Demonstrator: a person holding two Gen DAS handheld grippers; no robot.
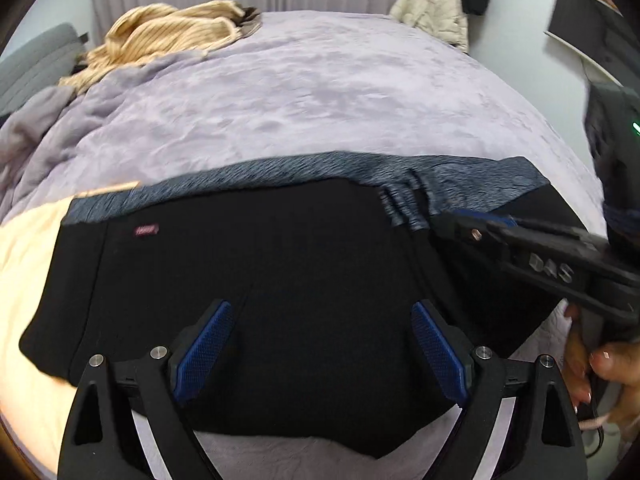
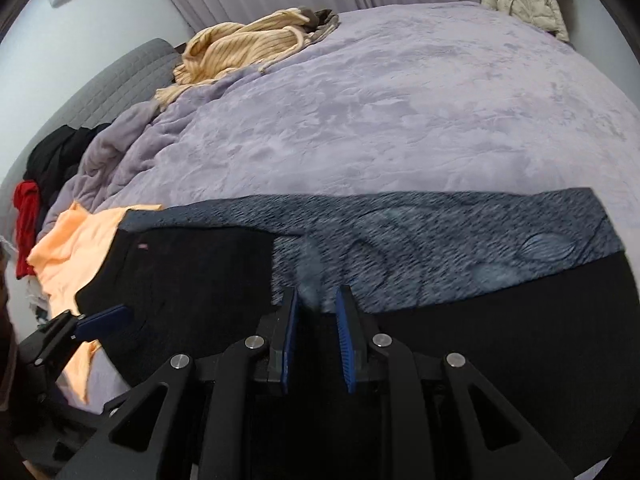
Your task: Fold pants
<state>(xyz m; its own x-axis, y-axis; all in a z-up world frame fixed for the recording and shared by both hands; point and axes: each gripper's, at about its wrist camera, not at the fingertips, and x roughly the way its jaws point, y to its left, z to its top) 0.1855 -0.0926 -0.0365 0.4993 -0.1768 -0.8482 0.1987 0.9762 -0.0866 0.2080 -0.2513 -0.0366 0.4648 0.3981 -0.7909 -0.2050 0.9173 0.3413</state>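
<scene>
Black pants [image 1: 256, 280] with a grey-blue mottled waistband [image 1: 304, 168] lie on the lilac bed cover [image 1: 304, 92]. My left gripper [image 1: 320, 320] is open above the black fabric, holding nothing. My right gripper [image 2: 318, 300] has its jaws nearly closed, pinching a fold of the grey-blue waistband [image 2: 440, 240]. In the left wrist view it [image 1: 460, 220] reaches in from the right, closed at the waistband's bunched folds. The black pants [image 2: 200, 272] fill the bottom of the right wrist view. The left gripper's blue pad [image 2: 104, 318] shows at lower left there.
A striped beige garment [image 1: 168, 32] lies at the bed's far left. An orange garment [image 2: 76, 248] lies left of the pants. A cream jacket [image 1: 436, 8] hangs at the far right. Black and red clothes [image 2: 40, 184] pile by the grey headboard [image 2: 120, 72].
</scene>
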